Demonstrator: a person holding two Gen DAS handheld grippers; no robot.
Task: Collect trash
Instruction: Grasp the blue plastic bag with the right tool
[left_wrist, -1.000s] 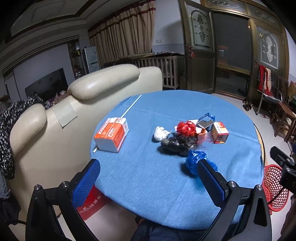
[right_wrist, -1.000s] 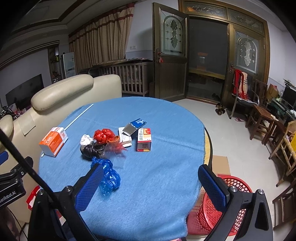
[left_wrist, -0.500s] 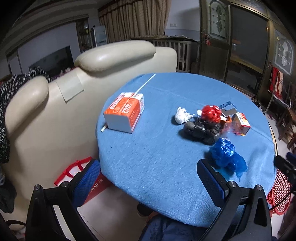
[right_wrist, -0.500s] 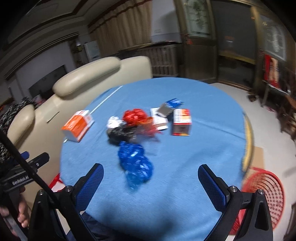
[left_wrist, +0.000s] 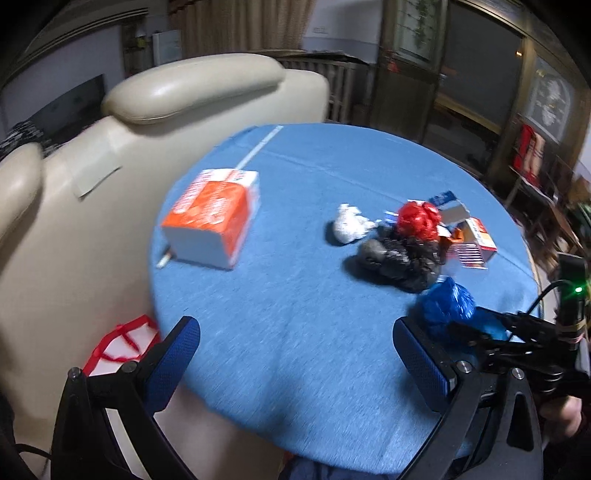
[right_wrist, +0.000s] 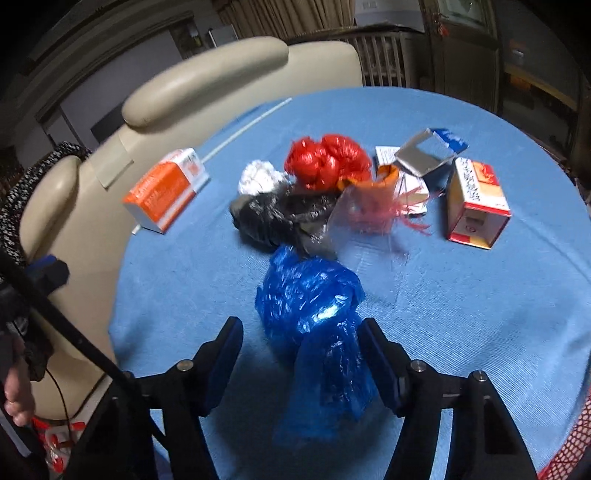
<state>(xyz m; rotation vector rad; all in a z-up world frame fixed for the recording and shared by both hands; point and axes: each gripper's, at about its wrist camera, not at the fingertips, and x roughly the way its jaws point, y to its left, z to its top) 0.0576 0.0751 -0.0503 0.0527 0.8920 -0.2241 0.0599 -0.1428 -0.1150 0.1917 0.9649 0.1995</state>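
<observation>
the round blue table (right_wrist: 480, 295) carried a loose heap of trash, and the nearest piece, a crumpled blue plastic bag (right_wrist: 314, 306), lay at its near edge. the bag's long axis ran roughly along the fingers of the right gripper (right_wrist: 299, 350), whose jaws stood partly open on either side of its tail, not yet pinching. the left gripper (left_wrist: 295, 354) hung wide open and empty, the bag off beside its right finger, so the right looked nearer.
</observation>
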